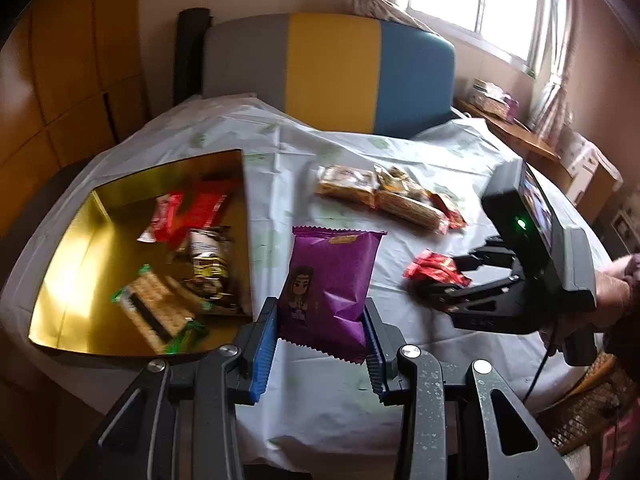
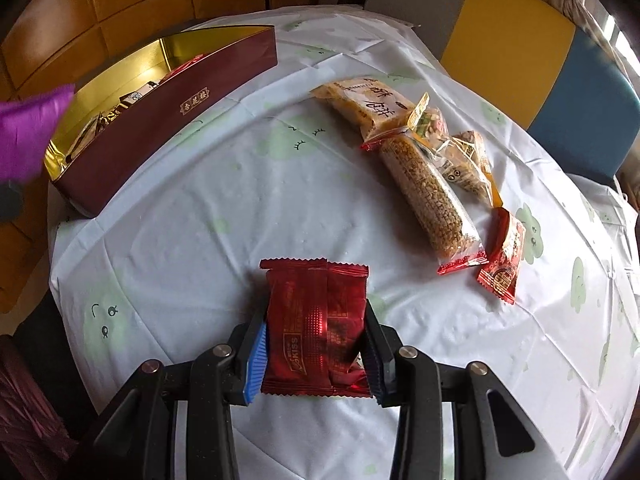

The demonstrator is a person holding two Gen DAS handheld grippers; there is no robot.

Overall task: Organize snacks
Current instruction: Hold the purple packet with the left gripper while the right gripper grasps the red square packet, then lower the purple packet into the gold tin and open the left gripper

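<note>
At the bottom centre of the left wrist view, the left gripper (image 1: 322, 324) clamps a purple packet (image 1: 330, 284) upright between its blue pads. The gold-lined box (image 1: 60, 280) of snacks lies left of it. At right, the right gripper (image 1: 444, 280) pinches a red packet (image 2: 316, 332), low in its own view. More snacks (image 2: 424, 168) lie scattered at upper right on the tablecloth (image 2: 200, 240).

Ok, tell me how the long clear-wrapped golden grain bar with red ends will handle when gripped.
The long clear-wrapped golden grain bar lies straight and blocky, so probably stiff. Its pressed-grain look suggests it may crumble under a hard squeeze. The glossy film likely makes it slippery, and it looks light.
</note>
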